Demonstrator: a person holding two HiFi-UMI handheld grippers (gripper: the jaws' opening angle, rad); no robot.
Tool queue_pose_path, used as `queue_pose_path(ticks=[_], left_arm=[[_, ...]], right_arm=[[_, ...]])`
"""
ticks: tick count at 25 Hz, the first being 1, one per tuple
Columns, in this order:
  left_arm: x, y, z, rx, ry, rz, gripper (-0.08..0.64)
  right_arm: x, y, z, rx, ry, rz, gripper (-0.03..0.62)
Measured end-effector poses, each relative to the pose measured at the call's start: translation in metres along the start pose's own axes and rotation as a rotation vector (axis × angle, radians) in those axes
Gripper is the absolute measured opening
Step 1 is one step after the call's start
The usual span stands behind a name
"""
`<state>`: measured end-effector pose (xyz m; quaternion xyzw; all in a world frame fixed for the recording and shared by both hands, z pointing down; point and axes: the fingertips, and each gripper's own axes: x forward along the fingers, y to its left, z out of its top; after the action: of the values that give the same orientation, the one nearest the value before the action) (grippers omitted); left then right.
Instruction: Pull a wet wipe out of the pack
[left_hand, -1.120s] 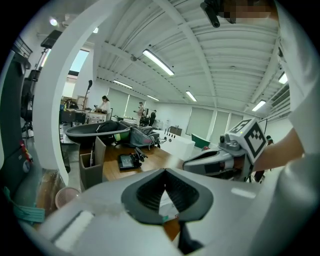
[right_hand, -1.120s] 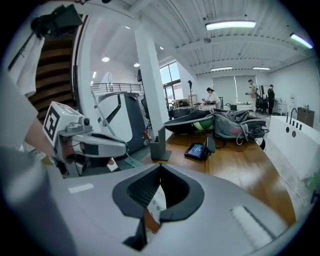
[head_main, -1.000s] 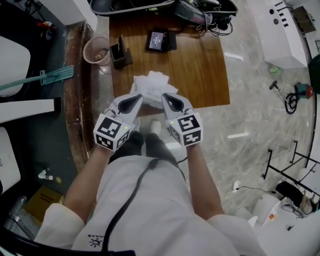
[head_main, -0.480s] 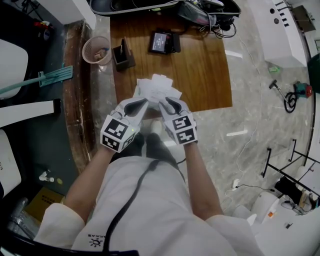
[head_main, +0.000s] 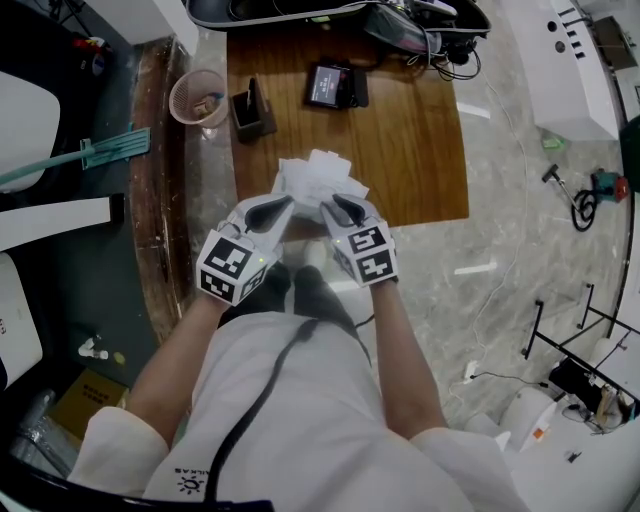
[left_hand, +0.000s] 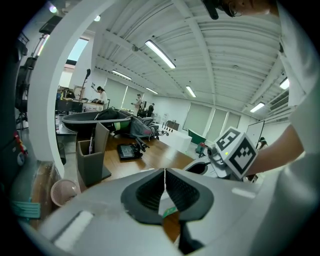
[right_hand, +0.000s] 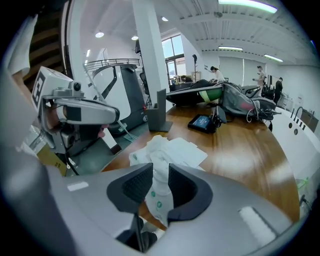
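Observation:
The wet wipe pack (right_hand: 159, 192), white with green print, stands crumpled at the wooden table's near edge. Loose white wipes (head_main: 318, 175) lie spread just behind it. My left gripper (head_main: 283, 206) is shut on the pack's left side; a green-printed scrap (left_hand: 169, 212) shows under its closed pads. My right gripper (head_main: 336, 206) sits close beside it on the right. In the right gripper view the jaws (right_hand: 160, 171) are closing with the bunched white top of the pack between them, and the pads do not clamp it. The left gripper's marker cube (right_hand: 47, 87) shows at the left.
On the brown table (head_main: 410, 150) stand a dark pen holder (head_main: 250, 112), a small black screen device (head_main: 332, 85) and black bags with cables (head_main: 400, 20) at the far edge. A pink basket (head_main: 196, 98) and a green mop (head_main: 100, 152) are to the left.
The right gripper has dropped toward the pack and come in closer to the left one. The left gripper has barely moved.

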<state>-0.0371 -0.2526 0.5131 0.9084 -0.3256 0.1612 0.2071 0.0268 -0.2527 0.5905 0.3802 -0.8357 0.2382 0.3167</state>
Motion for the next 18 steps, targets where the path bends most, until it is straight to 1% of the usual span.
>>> queue_pose_path(ticks=[3, 8, 10, 12, 15, 18], left_arm=[[-0.0020, 0.0019, 0.0017, -0.009, -0.006, 0.010, 0.015], [-0.0053, 0.0038, 0.0020, -0.012, -0.009, 0.025, 0.014], [-0.0066, 0.0048, 0.0011, -0.013, -0.008, 0.030, 0.014], [-0.0074, 0.0058, 0.0007, -0.015, -0.008, 0.035, 0.014], [-0.0077, 0.0069, 0.0015, -0.017, -0.008, 0.040, 0.014], [-0.0084, 0.0073, 0.0025, -0.017, -0.011, 0.044, 0.014]], right_arm=[[0.0013, 0.0010, -0.0010, 0.031, 0.005, 0.025, 0.091], [0.0021, 0.0000, -0.0023, 0.086, 0.005, 0.070, 0.078], [0.0029, 0.0025, -0.0021, 0.099, 0.006, 0.090, 0.052], [0.0033, 0.0056, -0.0017, 0.098, 0.008, 0.096, 0.023], [0.0026, 0.0068, -0.0007, 0.097, 0.004, 0.095, 0.012], [0.0008, 0.0039, 0.0009, 0.120, -0.012, 0.098, 0.011]])
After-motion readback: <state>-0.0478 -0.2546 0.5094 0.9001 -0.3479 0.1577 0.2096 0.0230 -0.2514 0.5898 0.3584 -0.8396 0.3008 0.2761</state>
